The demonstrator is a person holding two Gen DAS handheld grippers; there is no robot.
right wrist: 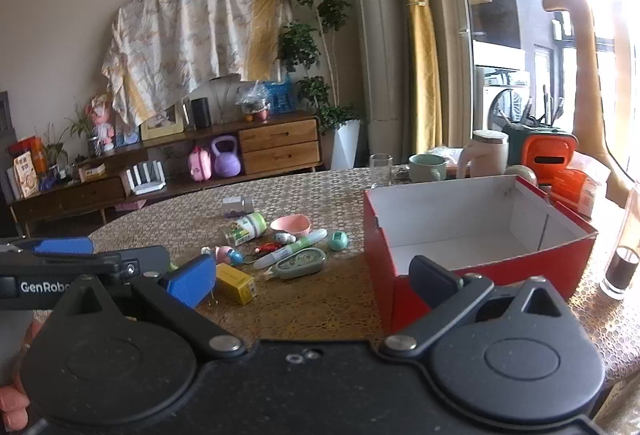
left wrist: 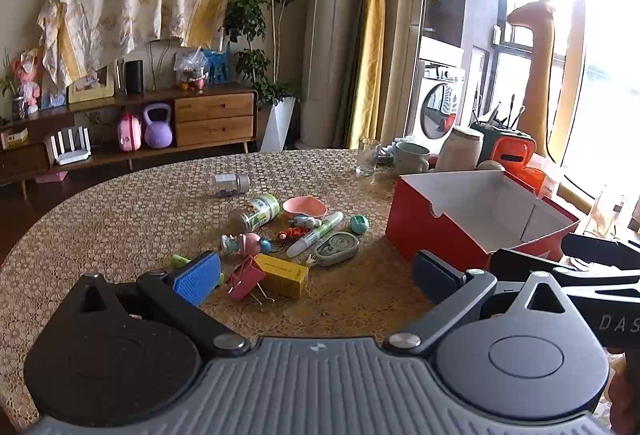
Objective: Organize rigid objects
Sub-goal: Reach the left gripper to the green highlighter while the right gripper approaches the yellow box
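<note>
A pile of small items lies mid-table: a yellow box (left wrist: 282, 274) (right wrist: 236, 277), a pink binder clip (left wrist: 245, 278), a green-capped jar (left wrist: 256, 213) (right wrist: 245, 228), a pink bowl (left wrist: 305, 207) (right wrist: 291, 224), a white-green pen (left wrist: 316, 233) (right wrist: 291, 253), a grey-green correction tape (left wrist: 337, 247) (right wrist: 301, 262). An empty red box (left wrist: 436, 231) (right wrist: 378, 267) with white inside stands to the right. My left gripper (left wrist: 316, 277) is open and empty just before the pile. My right gripper (right wrist: 312, 281) is open and empty, in front of the red box.
A clear bottle (left wrist: 230, 184) lies farther back. A glass (left wrist: 367, 156), a green mug (left wrist: 412, 156), a white kettle (left wrist: 460, 149) and an orange holder (left wrist: 512, 151) stand behind the box. A dark-based glass (right wrist: 620, 267) stands at the right table edge.
</note>
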